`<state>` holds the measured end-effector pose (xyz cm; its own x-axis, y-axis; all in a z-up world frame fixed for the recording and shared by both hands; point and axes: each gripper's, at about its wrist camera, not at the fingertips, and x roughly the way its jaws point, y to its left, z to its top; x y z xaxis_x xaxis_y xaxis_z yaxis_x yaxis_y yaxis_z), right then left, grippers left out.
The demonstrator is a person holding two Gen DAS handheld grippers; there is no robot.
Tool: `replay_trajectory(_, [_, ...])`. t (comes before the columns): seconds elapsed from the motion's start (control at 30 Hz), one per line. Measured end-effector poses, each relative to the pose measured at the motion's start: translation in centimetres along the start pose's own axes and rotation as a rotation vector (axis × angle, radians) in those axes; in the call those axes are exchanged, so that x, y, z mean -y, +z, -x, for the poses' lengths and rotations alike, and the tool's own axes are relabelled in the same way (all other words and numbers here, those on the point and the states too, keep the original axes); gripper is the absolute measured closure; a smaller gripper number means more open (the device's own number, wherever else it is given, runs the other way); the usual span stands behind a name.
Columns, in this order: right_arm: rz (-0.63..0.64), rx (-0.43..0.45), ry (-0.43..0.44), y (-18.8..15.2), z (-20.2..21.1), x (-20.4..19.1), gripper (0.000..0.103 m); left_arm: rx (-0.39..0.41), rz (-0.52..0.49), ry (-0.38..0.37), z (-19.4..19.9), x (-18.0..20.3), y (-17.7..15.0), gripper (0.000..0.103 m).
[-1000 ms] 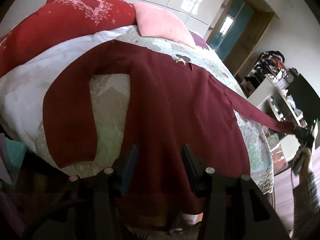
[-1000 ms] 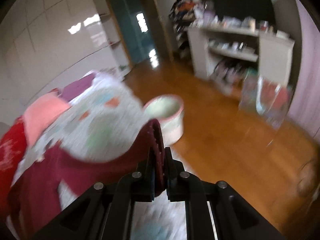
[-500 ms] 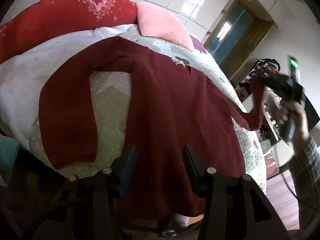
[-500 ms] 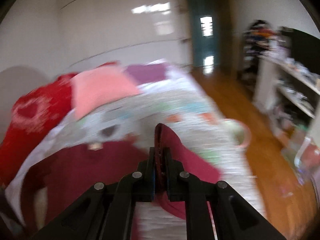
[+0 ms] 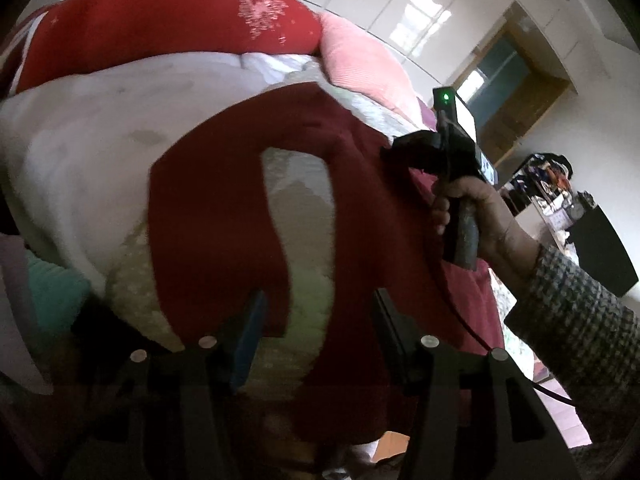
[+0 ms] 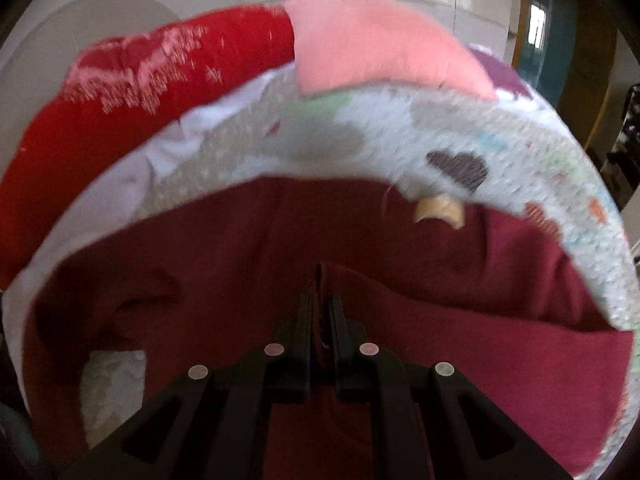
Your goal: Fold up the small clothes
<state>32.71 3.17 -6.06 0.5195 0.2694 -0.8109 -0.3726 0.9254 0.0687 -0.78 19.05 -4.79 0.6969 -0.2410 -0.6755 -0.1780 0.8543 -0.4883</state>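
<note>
A dark red long-sleeved top [image 5: 380, 240] lies spread on the patterned quilt [image 5: 300, 220] of a bed. Its left sleeve [image 5: 208, 220] hangs down the quilt's near side. My left gripper [image 5: 316, 320] hovers low over the sleeve end and the hem. Its jaws are opening and the pads press on nothing. A hand holds my right gripper [image 5: 394, 152] above the top's chest. In the right wrist view that gripper [image 6: 320, 300] is shut on the right sleeve's cuff [image 6: 320, 276], and the sleeve [image 6: 460, 320] trails back across the top's body [image 6: 240, 260].
A red pillow [image 5: 160, 32] and a pink pillow [image 5: 360, 64] lie at the bed's head, with white bedding [image 5: 80, 140] below them. A teal cloth [image 5: 52, 288] sits at the near left. A cluttered shelf [image 5: 560, 200] and a dark door [image 5: 500, 80] stand beyond the bed.
My right gripper swung the right sleeve from beside the bed up and over the top's body. My left gripper shifted left toward the left sleeve, and its jaws stand wider.
</note>
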Motion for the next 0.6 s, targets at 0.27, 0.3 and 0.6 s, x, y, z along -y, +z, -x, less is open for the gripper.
replay_trajectory(0.27, [-0.067, -0.079, 0.174, -0.1, -1.2, -0.2, 0.082, 0.026, 0.049, 0.0, 1.3, -0.9, -0.5, 0.05])
replay_trajectory(0.3, [-0.089, -0.088, 0.219, -0.1, -0.9, 0.0, 0.081, 0.031, 0.051, 0.001, 1.5, -1.0, -0.4, 0.05])
replay_trajectory(0.6, [-0.181, 0.006, 0.385, 0.3, 6.4, 0.8, 0.066, 0.131, 0.134, 0.053, 5.6, -4.2, -0.4, 0.048])
